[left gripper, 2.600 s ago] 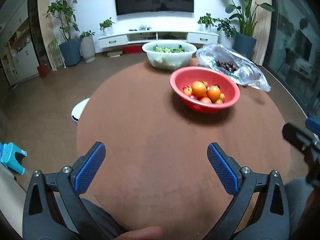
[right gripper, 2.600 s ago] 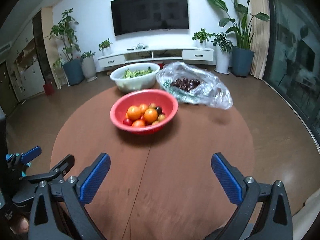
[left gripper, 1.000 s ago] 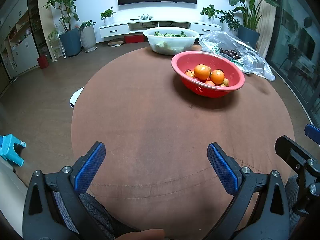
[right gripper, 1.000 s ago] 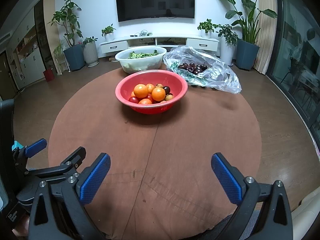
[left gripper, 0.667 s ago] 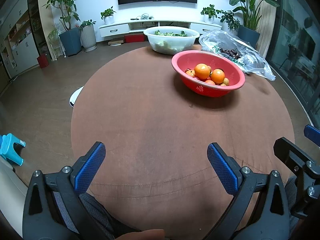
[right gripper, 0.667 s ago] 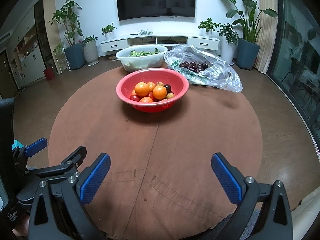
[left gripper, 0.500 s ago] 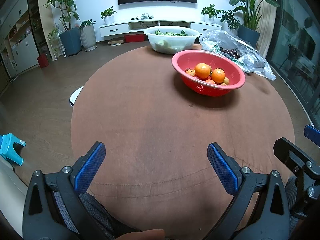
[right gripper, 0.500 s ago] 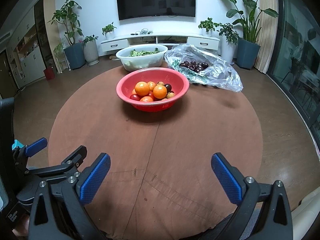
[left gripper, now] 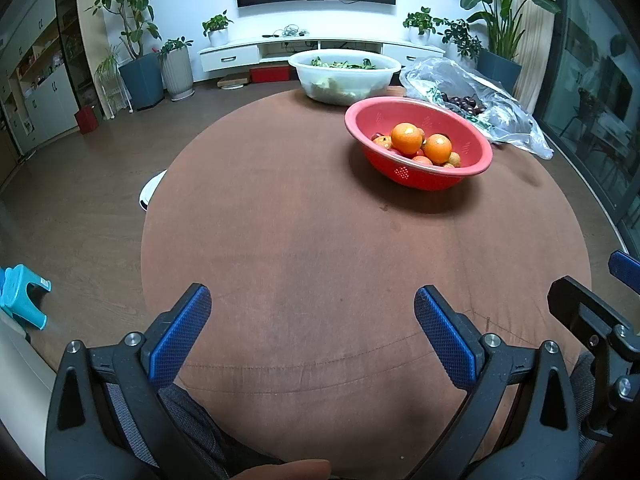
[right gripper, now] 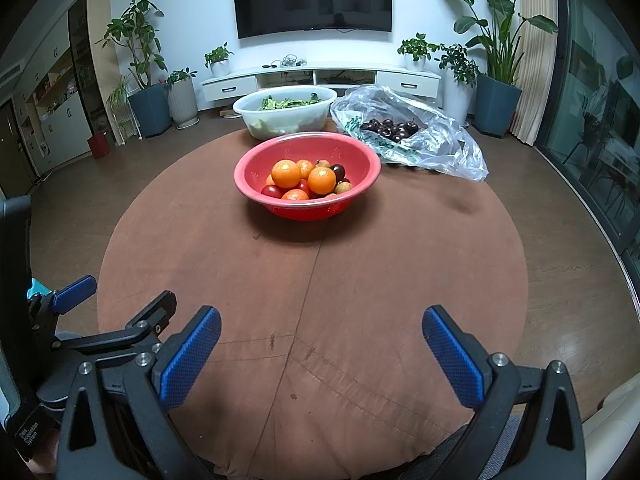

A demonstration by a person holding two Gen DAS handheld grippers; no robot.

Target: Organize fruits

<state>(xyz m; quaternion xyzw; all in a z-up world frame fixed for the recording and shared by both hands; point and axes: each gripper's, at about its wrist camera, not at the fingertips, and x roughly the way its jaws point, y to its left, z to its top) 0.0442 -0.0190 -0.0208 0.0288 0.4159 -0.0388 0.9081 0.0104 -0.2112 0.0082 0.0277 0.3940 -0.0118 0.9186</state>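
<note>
A red colander bowl (left gripper: 472,148) (right gripper: 360,156) sits at the far side of the round brown table (left gripper: 304,240) (right gripper: 400,264). It holds oranges (left gripper: 406,138) (right gripper: 286,173), small red tomatoes (right gripper: 272,191) and a dark plum (right gripper: 338,170). My left gripper (left gripper: 312,320) is open and empty over the near table edge. My right gripper (right gripper: 320,340) is open and empty too, just right of the left one. Both are far short of the bowl.
A white basin of greens (left gripper: 344,76) (right gripper: 286,114) and a clear plastic bag of dark fruit (left gripper: 472,100) (right gripper: 404,132) lie behind the red bowl. A blue stool (left gripper: 22,294) stands on the floor at left. A white round object (left gripper: 150,196) shows beyond the table's left edge.
Both grippers have pulled back and risen since 2.6 s ago, so more of the table shows. In the last second almost nothing has moved. Both stay open.
</note>
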